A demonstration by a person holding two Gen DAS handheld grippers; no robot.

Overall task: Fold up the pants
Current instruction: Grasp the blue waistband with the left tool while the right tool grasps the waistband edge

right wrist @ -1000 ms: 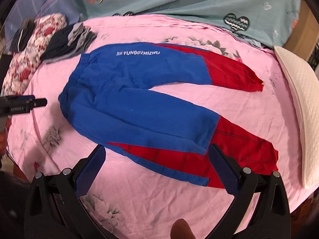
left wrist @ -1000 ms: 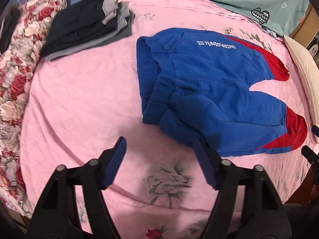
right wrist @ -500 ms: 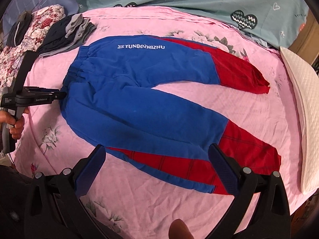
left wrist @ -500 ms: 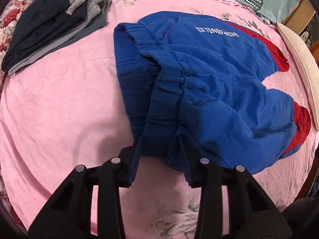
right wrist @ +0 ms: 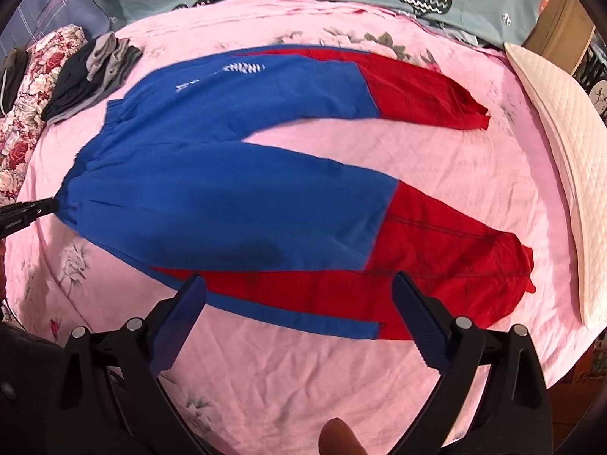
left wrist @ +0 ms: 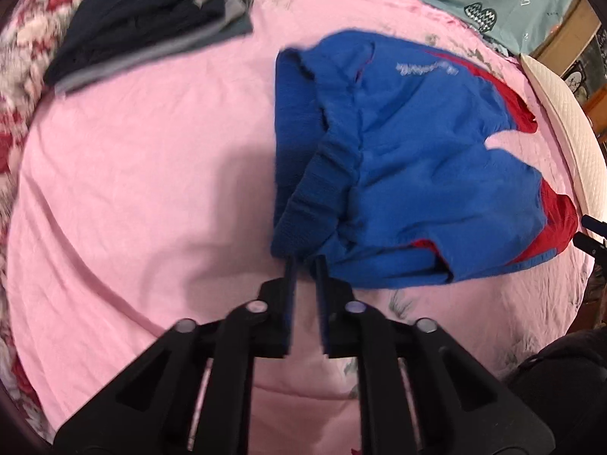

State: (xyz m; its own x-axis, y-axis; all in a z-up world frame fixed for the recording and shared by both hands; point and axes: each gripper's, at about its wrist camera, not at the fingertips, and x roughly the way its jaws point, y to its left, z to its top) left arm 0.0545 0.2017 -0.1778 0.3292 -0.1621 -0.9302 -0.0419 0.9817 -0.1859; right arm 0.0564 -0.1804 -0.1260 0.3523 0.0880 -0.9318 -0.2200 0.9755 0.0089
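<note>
Pants (right wrist: 235,189) in blue and red lie spread on the pink bed sheet (right wrist: 474,174), both legs reaching toward the white pillow (right wrist: 561,144). Our left tongs (left wrist: 303,261) are clamped on the near corner of the ribbed waistband (left wrist: 318,189), lifting it into a bunch. Our right tongs (right wrist: 299,284) hang wide open just over the nearer leg's red edge, gripping nothing. Folded dark clothes (left wrist: 144,11) sit near the waistband end.

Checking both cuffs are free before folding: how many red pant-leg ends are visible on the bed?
2. Far leg end lies toward the white pillow; near leg end lies just beyond the right gripper.
</note>
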